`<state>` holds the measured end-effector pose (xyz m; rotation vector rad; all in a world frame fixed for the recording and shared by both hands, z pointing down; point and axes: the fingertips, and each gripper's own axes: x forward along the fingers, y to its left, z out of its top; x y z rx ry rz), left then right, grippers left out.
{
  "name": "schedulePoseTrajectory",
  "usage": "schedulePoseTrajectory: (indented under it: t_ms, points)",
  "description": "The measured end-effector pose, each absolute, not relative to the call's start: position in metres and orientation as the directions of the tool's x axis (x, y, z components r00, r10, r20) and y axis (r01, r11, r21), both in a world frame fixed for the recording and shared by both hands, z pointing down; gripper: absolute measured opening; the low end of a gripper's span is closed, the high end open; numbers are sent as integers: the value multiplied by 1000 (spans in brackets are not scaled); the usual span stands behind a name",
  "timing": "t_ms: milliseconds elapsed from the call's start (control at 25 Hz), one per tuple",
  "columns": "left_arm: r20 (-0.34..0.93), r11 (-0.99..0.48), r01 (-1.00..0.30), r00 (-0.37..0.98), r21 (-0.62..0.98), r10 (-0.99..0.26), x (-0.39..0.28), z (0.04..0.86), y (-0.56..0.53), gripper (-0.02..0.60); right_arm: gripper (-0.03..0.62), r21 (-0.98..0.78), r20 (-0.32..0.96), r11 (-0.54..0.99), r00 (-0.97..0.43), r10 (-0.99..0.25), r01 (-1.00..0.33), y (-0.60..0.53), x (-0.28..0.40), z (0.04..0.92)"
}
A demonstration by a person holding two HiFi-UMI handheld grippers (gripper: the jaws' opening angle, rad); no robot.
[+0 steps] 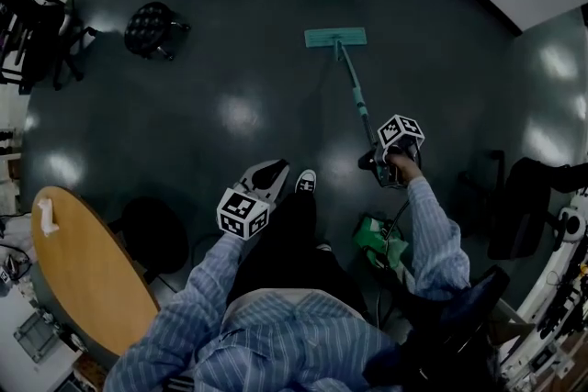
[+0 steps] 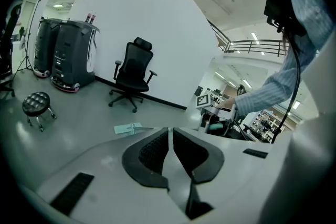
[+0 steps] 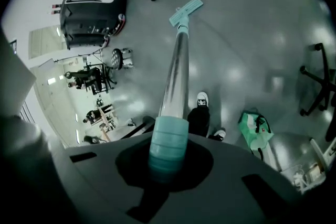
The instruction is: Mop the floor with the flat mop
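The flat mop's teal head (image 1: 335,37) lies flat on the dark glossy floor ahead of me. Its handle (image 1: 356,96) slants back to my right gripper (image 1: 390,162). In the right gripper view the jaws are shut on the teal grip (image 3: 168,144) at the handle's top end, and the pole runs away to the mop head (image 3: 186,10). My left gripper (image 1: 269,170) is held low over my leg, away from the mop. Its black pads (image 2: 152,149) stand almost together with nothing between them, and the mop head (image 2: 127,128) shows small on the floor beyond.
A black stool (image 1: 150,28) stands at the far left and an oval wooden table (image 1: 83,271) at my near left. A green bag (image 1: 378,239) lies by my right foot, with a dark chair (image 1: 528,197) at the right. A black office chair (image 2: 131,73) stands against the white wall.
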<state>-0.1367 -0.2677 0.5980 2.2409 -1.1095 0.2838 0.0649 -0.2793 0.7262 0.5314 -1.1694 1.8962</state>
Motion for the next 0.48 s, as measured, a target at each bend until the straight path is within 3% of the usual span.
schedulePoseTrajectory:
  t_ms: [480]
  points:
    - [450,-416,-798,594,437,-667,-156,620,-325,26,9,-524,739,-258,-584,337,-812,-473,20,749]
